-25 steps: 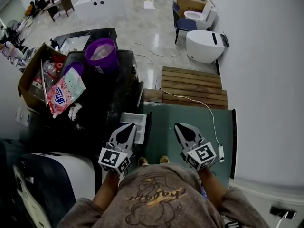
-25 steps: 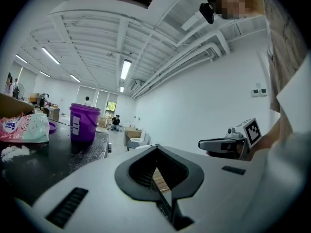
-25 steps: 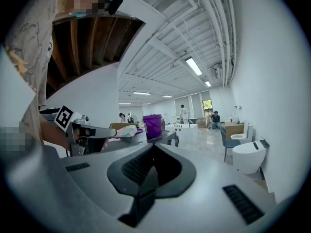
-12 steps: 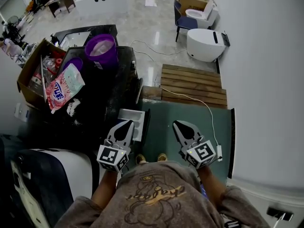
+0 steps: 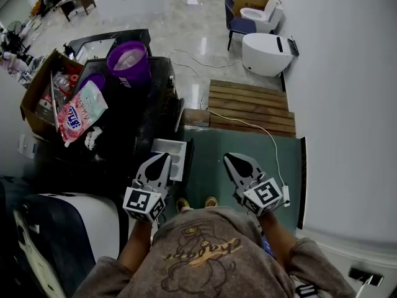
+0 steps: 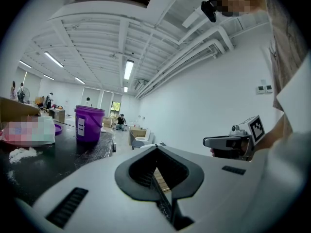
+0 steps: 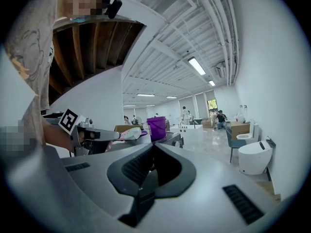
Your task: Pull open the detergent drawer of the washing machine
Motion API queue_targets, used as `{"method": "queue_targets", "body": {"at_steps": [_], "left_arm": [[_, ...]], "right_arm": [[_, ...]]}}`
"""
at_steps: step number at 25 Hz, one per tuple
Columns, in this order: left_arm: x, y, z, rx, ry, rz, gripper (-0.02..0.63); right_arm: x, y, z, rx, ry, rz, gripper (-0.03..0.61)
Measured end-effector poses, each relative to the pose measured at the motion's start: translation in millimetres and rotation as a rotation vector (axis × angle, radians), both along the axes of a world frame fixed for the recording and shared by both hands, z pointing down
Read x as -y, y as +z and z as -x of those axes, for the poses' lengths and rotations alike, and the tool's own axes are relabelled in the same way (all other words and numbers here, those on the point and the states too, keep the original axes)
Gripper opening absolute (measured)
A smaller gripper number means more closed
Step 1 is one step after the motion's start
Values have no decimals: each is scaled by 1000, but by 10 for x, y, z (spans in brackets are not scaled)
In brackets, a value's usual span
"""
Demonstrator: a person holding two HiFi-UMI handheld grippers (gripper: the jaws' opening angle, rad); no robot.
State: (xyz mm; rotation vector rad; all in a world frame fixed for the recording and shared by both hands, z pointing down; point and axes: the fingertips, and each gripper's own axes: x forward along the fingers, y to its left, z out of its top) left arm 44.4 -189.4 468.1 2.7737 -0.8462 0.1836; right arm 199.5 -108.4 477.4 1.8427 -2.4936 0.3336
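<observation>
Head view: drawer [image 5: 176, 161] stood pulled out.
Left gripper [image 5: 165, 158] and right gripper [image 5: 229, 158] were both closed, empty; the drawer jutted from the washer [image 5: 133, 135], beside the left gripper's tip.

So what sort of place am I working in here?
Probably a big indoor test hall or showroom for bathroom and laundry fittings: a rounded white toilet, a long white bathtub and a dark-topped washing machine share one room.
</observation>
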Motion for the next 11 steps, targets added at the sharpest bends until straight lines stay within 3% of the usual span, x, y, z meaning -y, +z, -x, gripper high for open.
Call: {"method": "queue_targets", "body": {"at_steps": [11], "left_arm": [[-17,-20,-35,-4,7,1,21]], "right_arm": [[37,-3,3,-24,-48,12,2]]}}
